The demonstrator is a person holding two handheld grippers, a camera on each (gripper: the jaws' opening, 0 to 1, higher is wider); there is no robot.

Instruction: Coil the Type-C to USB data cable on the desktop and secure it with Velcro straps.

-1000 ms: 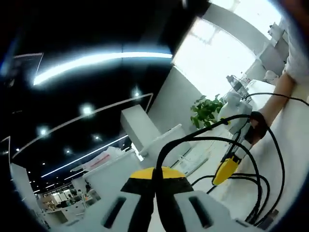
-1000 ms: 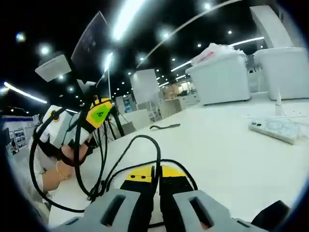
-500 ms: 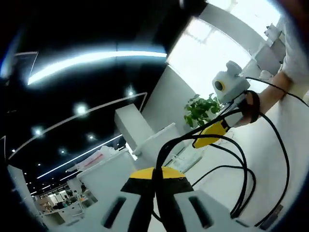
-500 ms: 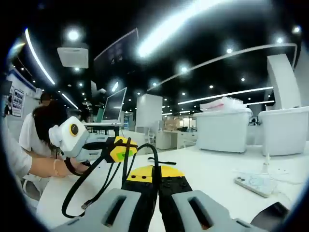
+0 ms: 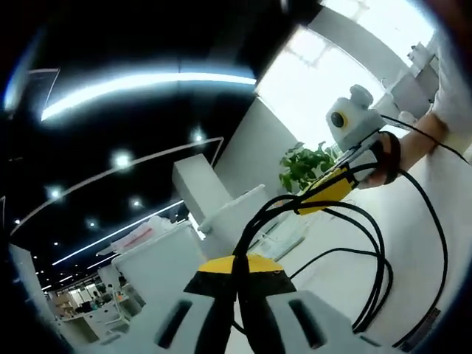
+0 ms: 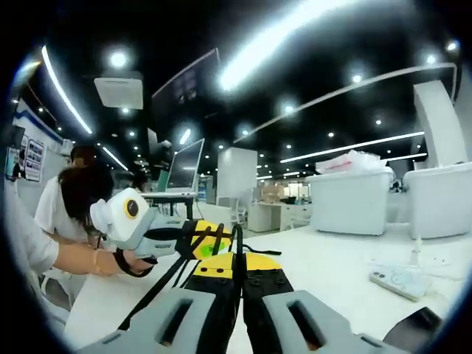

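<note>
- Writing: none legible on either gripper.
- Left gripper (image 5: 236, 295) and right gripper (image 6: 241, 295) jaws pinch the black cable (image 5: 372, 243); loops hang closer together than before above the bench (image 6: 332, 276).

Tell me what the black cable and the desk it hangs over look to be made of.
The cable looks like a smooth rubber or plastic jacket, matte black: it bends in soft loops between the left gripper and right gripper, both shut on it. The desk looks like white laminate with a slight sheen, faintly mirroring ceiling light; its core cannot be told.
</note>
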